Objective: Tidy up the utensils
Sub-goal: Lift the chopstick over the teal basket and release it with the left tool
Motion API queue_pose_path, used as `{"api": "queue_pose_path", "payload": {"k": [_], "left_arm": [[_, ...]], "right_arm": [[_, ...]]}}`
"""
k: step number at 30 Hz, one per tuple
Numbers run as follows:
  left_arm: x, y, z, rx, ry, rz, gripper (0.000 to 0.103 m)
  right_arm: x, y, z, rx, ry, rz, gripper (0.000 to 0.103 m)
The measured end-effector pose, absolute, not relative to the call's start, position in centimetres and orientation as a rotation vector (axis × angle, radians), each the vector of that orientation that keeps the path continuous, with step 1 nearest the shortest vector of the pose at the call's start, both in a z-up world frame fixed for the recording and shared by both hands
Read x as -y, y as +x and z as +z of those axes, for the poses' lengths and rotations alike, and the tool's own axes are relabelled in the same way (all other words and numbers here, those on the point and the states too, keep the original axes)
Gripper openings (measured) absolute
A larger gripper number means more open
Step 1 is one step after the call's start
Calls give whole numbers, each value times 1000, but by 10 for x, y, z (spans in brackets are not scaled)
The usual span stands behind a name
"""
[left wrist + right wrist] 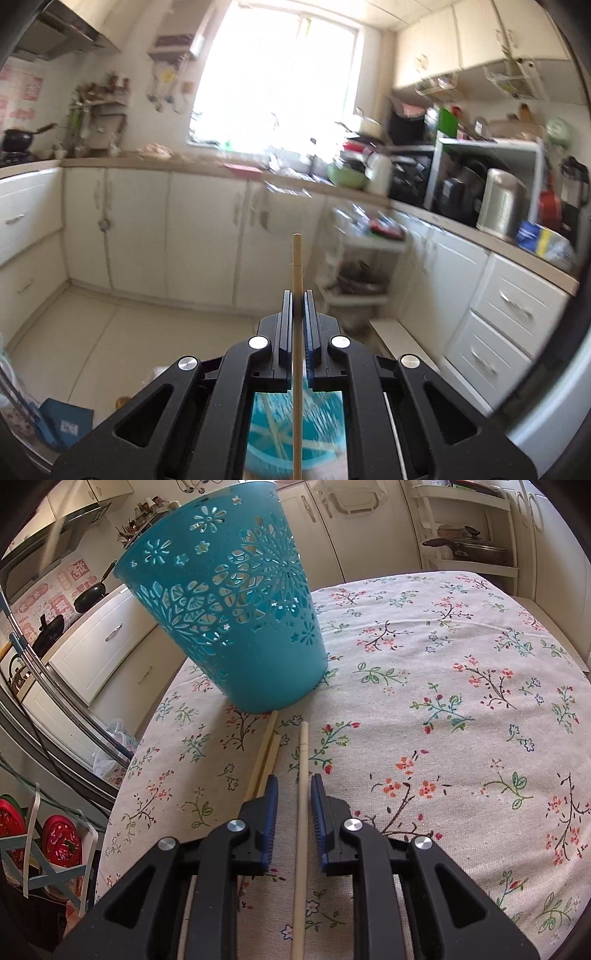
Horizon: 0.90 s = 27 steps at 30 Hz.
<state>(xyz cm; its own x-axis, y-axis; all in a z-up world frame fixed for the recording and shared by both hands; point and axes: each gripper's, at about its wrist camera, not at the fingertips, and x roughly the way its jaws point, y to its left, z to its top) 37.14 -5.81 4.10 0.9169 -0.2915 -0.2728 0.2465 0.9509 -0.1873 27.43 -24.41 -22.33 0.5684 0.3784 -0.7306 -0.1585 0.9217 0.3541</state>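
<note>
in a sunlit kitchen: left gripper (297,295) clamped shut on one upright wooden chopstick (296,258), held above the teal cut-out basket (295,435), glimpsed blurred below through the gripper frame with pale sticks inside. on the right wrist view, right gripper (293,786) parted around a pale chopstick (302,775) lying flat on the floral tablecloth (443,701), pads clear of it on both sides, nothing gripped; two more chopsticks (266,746) just left of it, tips near the foot of the teal basket (236,609), standing toward the table's left edge. step in hand, by the look of it: dropping the held stick into the basket. best done with the stick kept vertical, centred over the rim before release, lowered tip first so as not to catch the cut-outs or bounce out. for the right side, better to centre the pads on the single stick, away from the neighbouring pair. writing: red-and-white wall decals with characters behind the stove, too small to read; a blue box on the floor bearing a square code, unreadable.
</note>
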Motion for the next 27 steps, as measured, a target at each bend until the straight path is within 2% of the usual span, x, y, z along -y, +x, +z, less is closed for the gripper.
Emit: {"api": "queue_pose_path", "payload": {"k": [6, 11, 18, 20, 22, 24, 27], "left_arm": [[76, 410, 17, -280, -134, -151, 5], [87, 428, -20, -338, -81, -118, 5], [79, 416, -54, -409, -10, -101, 7], [70, 402, -52, -394, -5, -89, 15], [55, 381, -49, -369, -21, -67, 38], [41, 358, -50, -343, -40, -35, 50], [19, 325, -72, -376, -58, 2, 54]], "right_arm": [[243, 273, -223, -914, 262, 326, 21], [242, 273, -223, -913, 261, 327, 22], [242, 274, -223, -913, 262, 326, 22], [241, 274, -223, -913, 263, 326, 22], [242, 274, -223, -913, 262, 325, 22], [241, 274, -223, -913, 261, 325, 22], [241, 274, -223, -913, 259, 324, 22]]}}
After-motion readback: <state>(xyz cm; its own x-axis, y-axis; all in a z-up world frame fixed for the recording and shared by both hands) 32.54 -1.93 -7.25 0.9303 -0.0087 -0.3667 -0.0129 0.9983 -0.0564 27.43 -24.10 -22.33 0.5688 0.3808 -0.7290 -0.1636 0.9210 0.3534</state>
